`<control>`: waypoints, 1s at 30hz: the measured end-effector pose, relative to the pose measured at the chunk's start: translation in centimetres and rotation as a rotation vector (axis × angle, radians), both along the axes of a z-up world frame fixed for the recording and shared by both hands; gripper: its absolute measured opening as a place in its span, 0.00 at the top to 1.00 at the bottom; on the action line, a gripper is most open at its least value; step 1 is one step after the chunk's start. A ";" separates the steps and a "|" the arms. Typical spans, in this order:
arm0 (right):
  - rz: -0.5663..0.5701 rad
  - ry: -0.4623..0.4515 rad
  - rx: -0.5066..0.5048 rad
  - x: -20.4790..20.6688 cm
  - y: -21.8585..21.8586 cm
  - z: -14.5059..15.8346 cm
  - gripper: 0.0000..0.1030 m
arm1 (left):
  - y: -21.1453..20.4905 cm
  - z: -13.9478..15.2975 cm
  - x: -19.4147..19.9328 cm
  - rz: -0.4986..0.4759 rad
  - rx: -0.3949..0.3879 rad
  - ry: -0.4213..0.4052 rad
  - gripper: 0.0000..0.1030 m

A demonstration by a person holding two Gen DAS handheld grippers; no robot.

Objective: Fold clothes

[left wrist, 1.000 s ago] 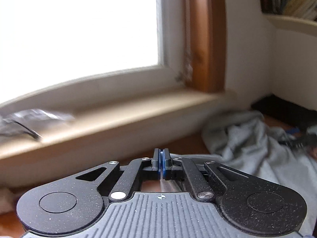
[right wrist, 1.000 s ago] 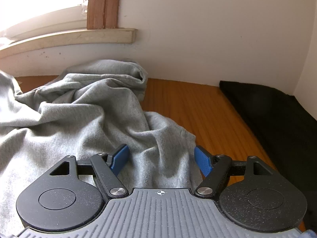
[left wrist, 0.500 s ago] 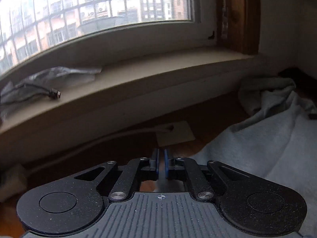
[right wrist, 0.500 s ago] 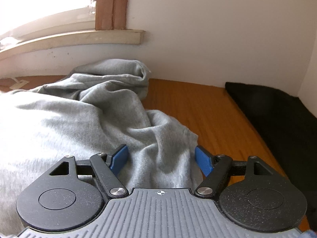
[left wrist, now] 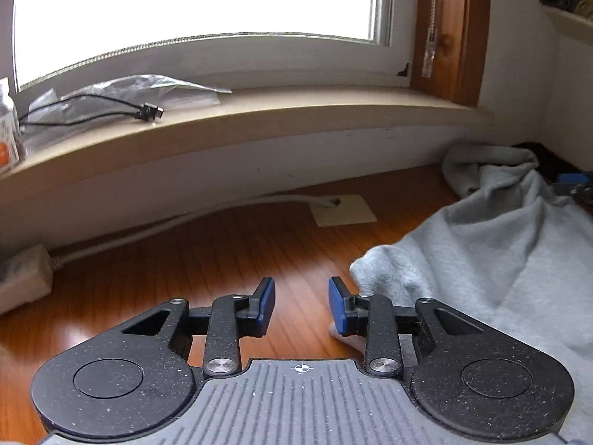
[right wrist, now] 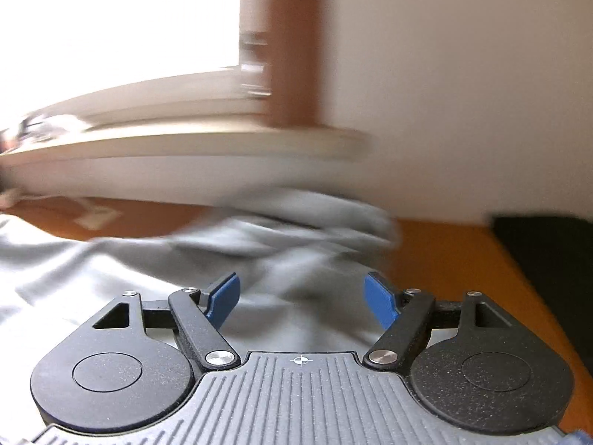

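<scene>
A light grey garment lies rumpled on the wooden tabletop, filling the right of the left wrist view. My left gripper hangs low over bare wood just left of the garment's near corner; its jaws are opening and nothing is between them. In the blurred right wrist view the same grey garment spreads across the left and middle. My right gripper stands open above the cloth, with nothing pinched between its blue pads.
A windowsill runs along the back with a plastic bag and a black cable on it. A white cord and a beige card lie on the wood. A black cloth lies at the right.
My left gripper went from shut to parted and dropped toward the tabletop beside the garment. The right gripper stayed open and swung sideways, so its view is now blurred.
</scene>
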State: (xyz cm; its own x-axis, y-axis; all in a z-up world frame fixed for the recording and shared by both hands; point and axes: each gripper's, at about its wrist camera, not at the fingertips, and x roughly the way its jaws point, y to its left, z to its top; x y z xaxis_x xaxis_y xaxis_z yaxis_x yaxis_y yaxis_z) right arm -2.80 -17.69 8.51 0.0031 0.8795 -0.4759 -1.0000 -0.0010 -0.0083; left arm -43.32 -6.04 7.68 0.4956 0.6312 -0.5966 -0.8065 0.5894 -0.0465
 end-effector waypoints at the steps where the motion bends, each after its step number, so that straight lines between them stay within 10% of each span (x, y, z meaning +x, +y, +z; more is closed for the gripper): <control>1: 0.045 -0.004 -0.004 -1.8 0.8 0.3 0.29 | -0.3 0.0 -0.1 -0.003 0.000 -0.015 0.66; 11: 0.345 -0.053 -0.078 -18.0 7.0 -0.8 0.30 | -2.4 -0.5 0.0 -0.043 -0.057 -0.110 0.66; 26: 0.350 0.094 -0.147 -18.4 7.8 -0.1 0.29 | -6.2 -1.7 5.4 -0.150 -0.034 -0.064 0.66; 30: 0.339 0.038 -0.178 -18.4 7.7 -2.1 0.30 | -5.8 -1.5 4.7 -0.125 -0.018 -0.076 0.40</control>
